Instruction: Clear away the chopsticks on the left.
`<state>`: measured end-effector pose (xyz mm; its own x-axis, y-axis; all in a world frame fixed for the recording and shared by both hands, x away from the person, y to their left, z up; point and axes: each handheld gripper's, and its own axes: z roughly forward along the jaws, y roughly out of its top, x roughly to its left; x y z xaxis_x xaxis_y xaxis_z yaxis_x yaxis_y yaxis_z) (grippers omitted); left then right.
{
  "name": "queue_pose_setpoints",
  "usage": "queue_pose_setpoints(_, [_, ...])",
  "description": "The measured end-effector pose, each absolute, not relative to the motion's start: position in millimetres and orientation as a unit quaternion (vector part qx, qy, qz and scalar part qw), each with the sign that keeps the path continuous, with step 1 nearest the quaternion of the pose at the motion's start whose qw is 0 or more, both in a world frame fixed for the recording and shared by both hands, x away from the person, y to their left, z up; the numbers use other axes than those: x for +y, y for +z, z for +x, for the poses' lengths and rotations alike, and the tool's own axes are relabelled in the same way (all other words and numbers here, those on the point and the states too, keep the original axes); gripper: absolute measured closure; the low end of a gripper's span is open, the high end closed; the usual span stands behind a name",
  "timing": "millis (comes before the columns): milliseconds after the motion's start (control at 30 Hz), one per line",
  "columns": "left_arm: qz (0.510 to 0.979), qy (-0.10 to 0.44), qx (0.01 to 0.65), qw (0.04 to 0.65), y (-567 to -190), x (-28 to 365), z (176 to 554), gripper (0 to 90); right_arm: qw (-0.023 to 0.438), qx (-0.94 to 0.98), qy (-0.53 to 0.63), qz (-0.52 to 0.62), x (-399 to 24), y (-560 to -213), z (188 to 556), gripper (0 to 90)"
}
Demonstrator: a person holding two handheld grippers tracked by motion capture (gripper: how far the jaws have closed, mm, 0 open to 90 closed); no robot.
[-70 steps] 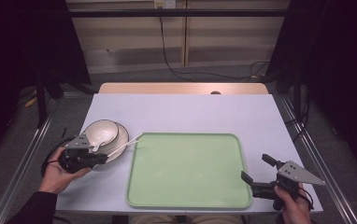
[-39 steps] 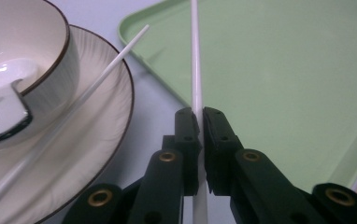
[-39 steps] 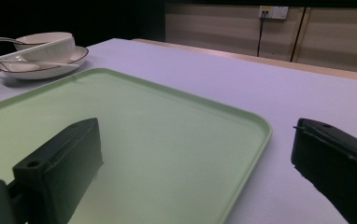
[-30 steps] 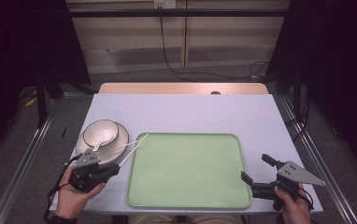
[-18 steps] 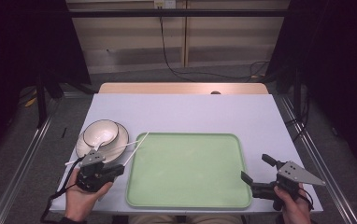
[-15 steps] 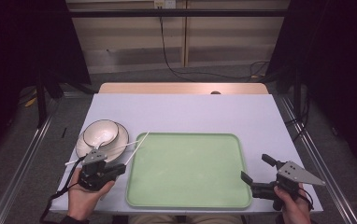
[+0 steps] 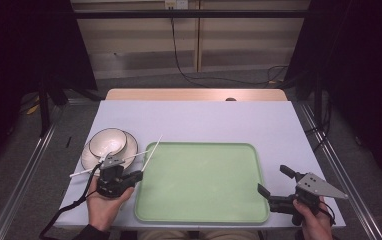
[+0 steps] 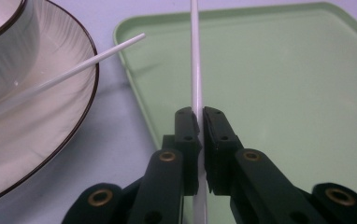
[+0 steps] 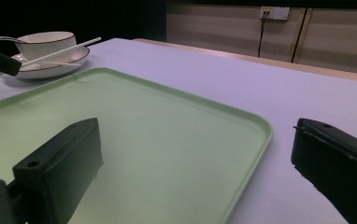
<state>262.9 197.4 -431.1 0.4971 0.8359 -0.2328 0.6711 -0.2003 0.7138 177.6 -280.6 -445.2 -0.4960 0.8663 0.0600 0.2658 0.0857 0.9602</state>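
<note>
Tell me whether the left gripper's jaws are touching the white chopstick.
Touching: the left gripper view shows the left gripper clamped on the chopstick.

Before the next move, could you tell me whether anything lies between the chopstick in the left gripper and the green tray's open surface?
Nothing visible does. The left gripper is shut on one chopstick, which already reaches over the tray. The second chopstick rests aside on the plate.

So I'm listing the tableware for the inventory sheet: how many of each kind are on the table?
Chopsticks: 2, one clamped in the left gripper, one lying across the saucer
Bowl: 1
Saucer: 1
Green tray: 1
Total: 5
</note>
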Motion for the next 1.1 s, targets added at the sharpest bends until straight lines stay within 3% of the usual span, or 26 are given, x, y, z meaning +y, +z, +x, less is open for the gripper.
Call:
queue_pose_setpoints(333, [0.751,0.101,0.524,0.389,-442.6,170.3,272.7,85.2,0.282,0.682,0.533,0.413,-280.5,-445.2,176.5,1.4])
queue_pose_setpoints(1100, [0.749,0.075,0.56,0.346,-466.6,165.3,273.8,85.0,0.278,0.687,0.533,0.409,-279.7,-445.3,176.0,1.4])
